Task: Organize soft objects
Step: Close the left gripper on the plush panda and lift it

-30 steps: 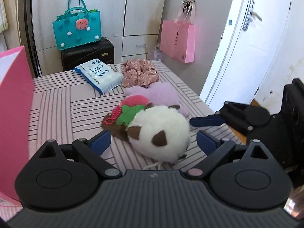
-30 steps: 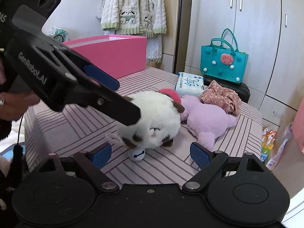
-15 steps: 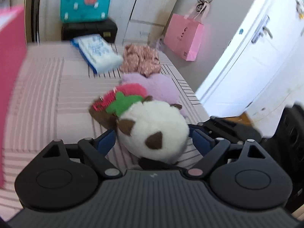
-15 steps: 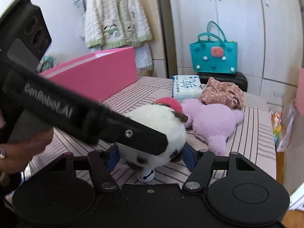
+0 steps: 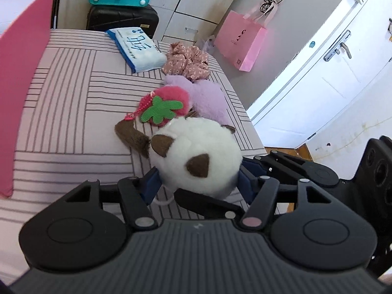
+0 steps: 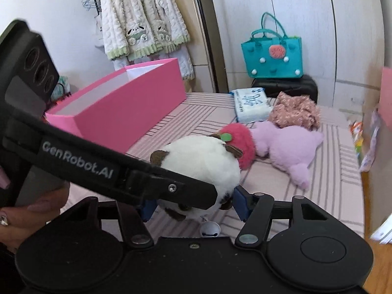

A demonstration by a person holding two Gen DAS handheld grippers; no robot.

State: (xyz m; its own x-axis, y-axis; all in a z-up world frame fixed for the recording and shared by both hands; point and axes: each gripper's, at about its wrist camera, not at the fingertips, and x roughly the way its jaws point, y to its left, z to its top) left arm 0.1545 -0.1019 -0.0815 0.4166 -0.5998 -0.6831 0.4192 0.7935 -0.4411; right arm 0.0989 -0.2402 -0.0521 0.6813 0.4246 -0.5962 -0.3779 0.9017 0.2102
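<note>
Gripping the round white plush cat (image 5: 196,156) from both sides, the left tool (image 5: 196,183) and the right tool (image 6: 193,204) each had their blue pads pressed into its fur, both sets of jaws having just been closing around it. The toy sat at the near edge of the table (image 5: 73,112), whose cloth was pale pink with dark stripes, its brown ears up and a red strawberry pompom with a green felt leaf (image 5: 164,107) against its far side. In the right wrist view the left tool's black finger crossed in front of the toy and carried the white lettering "GenRobot.AI" (image 6: 78,163); a hand (image 6: 22,218) held its handle. A small white bell (image 6: 209,230) hung under the cat. Beyond lay a lilac plush toy (image 6: 286,147), a floral scrunchie (image 6: 296,110) and a blue-and-white tissue pack (image 5: 138,49) with writing too unclear to read. A pink box (image 6: 127,105) stood open on the table, well apart from the toys.
</note>
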